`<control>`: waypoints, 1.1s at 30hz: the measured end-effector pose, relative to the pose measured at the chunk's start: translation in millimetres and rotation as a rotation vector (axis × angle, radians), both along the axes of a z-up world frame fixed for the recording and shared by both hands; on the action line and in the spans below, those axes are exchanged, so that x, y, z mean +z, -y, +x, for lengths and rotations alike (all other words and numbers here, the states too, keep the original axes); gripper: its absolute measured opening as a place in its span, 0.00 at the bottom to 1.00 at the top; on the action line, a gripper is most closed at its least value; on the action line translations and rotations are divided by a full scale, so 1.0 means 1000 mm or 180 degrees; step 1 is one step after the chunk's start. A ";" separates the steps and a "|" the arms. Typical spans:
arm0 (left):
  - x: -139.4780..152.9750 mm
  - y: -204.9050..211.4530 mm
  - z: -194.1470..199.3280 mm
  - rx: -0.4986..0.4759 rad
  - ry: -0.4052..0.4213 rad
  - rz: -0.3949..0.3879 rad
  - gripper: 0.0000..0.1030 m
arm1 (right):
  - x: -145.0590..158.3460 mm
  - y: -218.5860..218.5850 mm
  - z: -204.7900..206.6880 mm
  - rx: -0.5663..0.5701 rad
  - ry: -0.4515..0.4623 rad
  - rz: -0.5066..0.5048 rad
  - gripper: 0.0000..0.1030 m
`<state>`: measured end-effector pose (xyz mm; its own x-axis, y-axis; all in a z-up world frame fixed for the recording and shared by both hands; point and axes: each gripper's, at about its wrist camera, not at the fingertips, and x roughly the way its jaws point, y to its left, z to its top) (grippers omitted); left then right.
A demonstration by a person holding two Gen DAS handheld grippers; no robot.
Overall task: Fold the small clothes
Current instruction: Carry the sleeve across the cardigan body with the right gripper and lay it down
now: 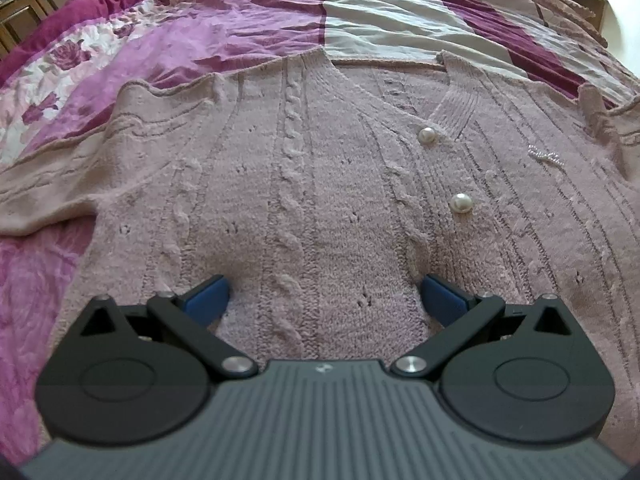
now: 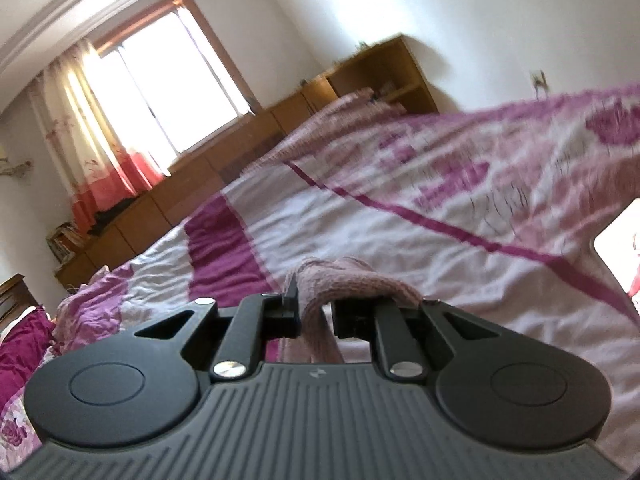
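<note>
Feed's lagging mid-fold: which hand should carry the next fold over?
Right, probably. The right gripper is already shut on a bunch of the pink cardigan. The left gripper is open, its blue fingers resting on the knit, pinning it.

- The cardigan (image 1: 320,168) lies spread flat on the bed (image 1: 400,12).
- The left gripper (image 1: 324,300) sits over the cardigan's lower part, one finger on each side.
- Cabinets (image 2: 224,160) stand behind the bed, below the window (image 2: 168,76).
- A fold of the cardigan sits between the right gripper's (image 2: 316,304) fingers.

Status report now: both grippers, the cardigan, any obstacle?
Left gripper open, resting on pink cardigan. Right gripper shut on a fold of pink knit. Nothing in the way on bedspread.
</note>
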<state>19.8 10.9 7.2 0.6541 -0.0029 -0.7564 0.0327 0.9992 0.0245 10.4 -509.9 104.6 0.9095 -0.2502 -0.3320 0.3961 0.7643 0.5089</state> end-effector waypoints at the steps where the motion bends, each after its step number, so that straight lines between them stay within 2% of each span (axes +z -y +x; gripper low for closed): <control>1: 0.002 -0.001 0.000 -0.0003 -0.0004 -0.0017 1.00 | 0.006 -0.005 -0.003 0.0007 0.0041 -0.0035 0.14; 8: 0.017 -0.017 0.000 0.0110 0.0044 -0.0263 1.00 | 0.049 -0.052 -0.021 0.0165 0.0286 -0.0219 0.14; 14: 0.038 -0.035 -0.001 0.0277 0.0260 -0.0184 1.00 | 0.079 -0.103 -0.022 0.0399 0.0401 -0.0322 0.14; 19: 0.052 -0.054 -0.003 0.0384 0.0405 -0.0251 1.00 | 0.097 -0.154 -0.019 0.0675 0.0414 -0.0388 0.14; 27: 0.063 -0.073 -0.012 0.0438 0.0526 -0.0231 1.00 | 0.097 -0.249 -0.008 0.1082 0.0348 -0.0528 0.14; 33: 0.072 -0.084 -0.020 0.0466 0.0677 -0.0146 1.00 | 0.074 -0.309 0.002 0.1362 0.0157 -0.0542 0.14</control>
<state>-0.6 95.0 79.3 0.7944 0.0726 -0.6031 -0.1135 0.9931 -0.0300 12.7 -201.0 178.3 0.9565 0.1040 -0.2726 0.0051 0.9281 0.3723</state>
